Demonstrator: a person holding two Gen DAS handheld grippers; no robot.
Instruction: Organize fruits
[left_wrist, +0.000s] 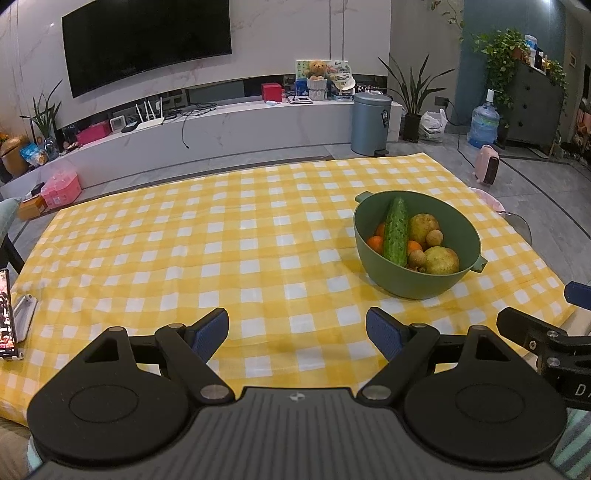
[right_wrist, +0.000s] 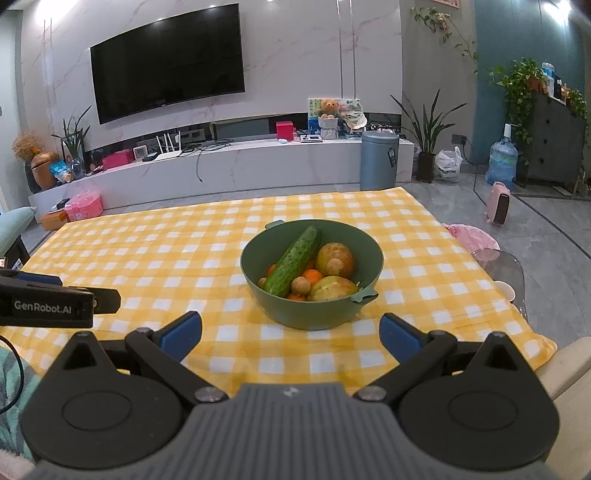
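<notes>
Sitting on the yellow checked tablecloth (right_wrist: 147, 243), the green bowl (right_wrist: 314, 314) is holding a cucumber (right_wrist: 294, 260) leaning across two pears (right_wrist: 335, 258), oranges (right_wrist: 312, 276) and small brown round fruits (right_wrist: 298, 285). Both the left gripper (left_wrist: 297, 334) and right gripper (right_wrist: 290, 334) are hovering near the bowl, jaws spread wide, gripping nothing.

left gripper (right_wrist: 55, 304) side: "GenRobot.AI", white on black
right gripper (left_wrist: 569, 373) body: "DA…", rest cut off
</notes>
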